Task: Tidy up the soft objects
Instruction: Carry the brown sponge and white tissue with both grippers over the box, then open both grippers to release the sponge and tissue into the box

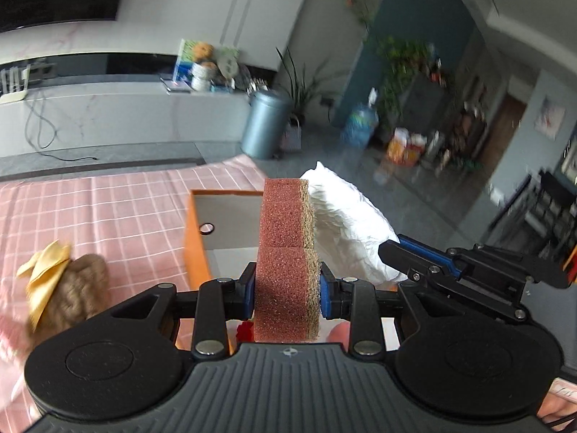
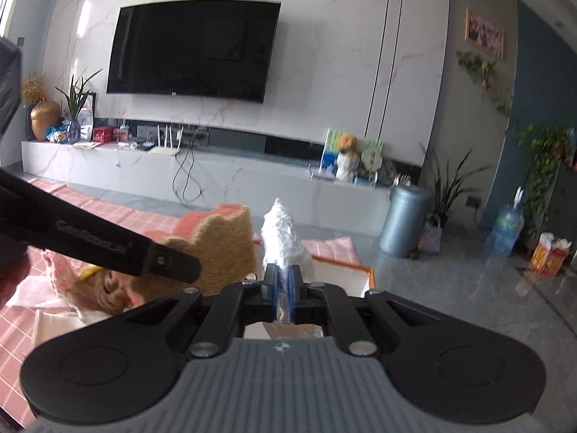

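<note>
carrying both items toward the orange-walled open box (image 1: 196, 238) on the pink checked cloth (image 1: 108, 202). left gripper (image 1: 286, 294) clamps a reddish sponge block with a tan scrub side (image 1: 286, 252), held above the box's near right; right gripper (image 2: 285, 285) pinches a crumpled white paper-like wad (image 2: 283, 234). next: centre each over the box, then release.

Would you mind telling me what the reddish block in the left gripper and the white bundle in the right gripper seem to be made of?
The reddish block looks like open-cell foam sponge: a pitted, porous matte face, with a coarse tan fibrous scouring layer along one side. The white bundle looks like thin crinkled plastic or tissue, matte with many sharp creases; which of the two is unclear.
</note>
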`<state>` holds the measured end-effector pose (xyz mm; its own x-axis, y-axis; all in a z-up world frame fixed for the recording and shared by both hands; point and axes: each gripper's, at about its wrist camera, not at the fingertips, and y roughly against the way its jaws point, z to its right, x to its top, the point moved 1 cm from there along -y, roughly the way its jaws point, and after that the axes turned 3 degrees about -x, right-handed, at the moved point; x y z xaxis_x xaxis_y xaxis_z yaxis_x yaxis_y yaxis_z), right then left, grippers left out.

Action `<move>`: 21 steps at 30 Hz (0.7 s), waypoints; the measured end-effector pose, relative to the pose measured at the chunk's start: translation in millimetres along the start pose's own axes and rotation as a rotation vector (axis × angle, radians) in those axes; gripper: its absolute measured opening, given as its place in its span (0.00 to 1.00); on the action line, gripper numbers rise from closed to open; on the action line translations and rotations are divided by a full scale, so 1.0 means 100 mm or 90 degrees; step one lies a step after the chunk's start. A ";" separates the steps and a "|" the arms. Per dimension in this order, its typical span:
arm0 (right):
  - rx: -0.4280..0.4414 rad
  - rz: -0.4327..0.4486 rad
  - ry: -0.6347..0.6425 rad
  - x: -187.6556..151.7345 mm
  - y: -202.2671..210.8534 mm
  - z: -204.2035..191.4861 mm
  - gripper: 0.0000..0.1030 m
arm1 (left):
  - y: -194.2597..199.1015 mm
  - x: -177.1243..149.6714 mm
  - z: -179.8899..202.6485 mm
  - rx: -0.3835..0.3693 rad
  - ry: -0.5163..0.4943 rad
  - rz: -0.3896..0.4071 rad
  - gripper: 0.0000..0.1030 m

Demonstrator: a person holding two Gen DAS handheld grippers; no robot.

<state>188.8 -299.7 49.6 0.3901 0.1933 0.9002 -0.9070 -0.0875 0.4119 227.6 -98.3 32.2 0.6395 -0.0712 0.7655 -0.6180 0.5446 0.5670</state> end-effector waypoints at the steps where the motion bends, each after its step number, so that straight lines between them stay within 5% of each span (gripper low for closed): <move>1: 0.002 -0.011 -0.004 -0.02 -0.08 0.05 0.03 | -0.11 0.03 0.00 0.008 -0.010 -0.012 0.35; 11: 0.050 -0.134 -0.114 -0.17 -1.09 0.37 0.03 | -0.99 0.25 -0.14 0.091 -0.059 -0.125 0.36; 21: 0.110 -0.234 -0.199 -0.17 -1.76 0.44 0.03 | -1.37 0.31 -0.20 0.149 -0.082 -0.191 0.36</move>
<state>349.2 -330.7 -32.2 0.7310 -0.0573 0.6800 -0.6720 -0.2339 0.7026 341.6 -158.8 -27.6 0.7539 -0.3102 0.5791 -0.5100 0.2793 0.8135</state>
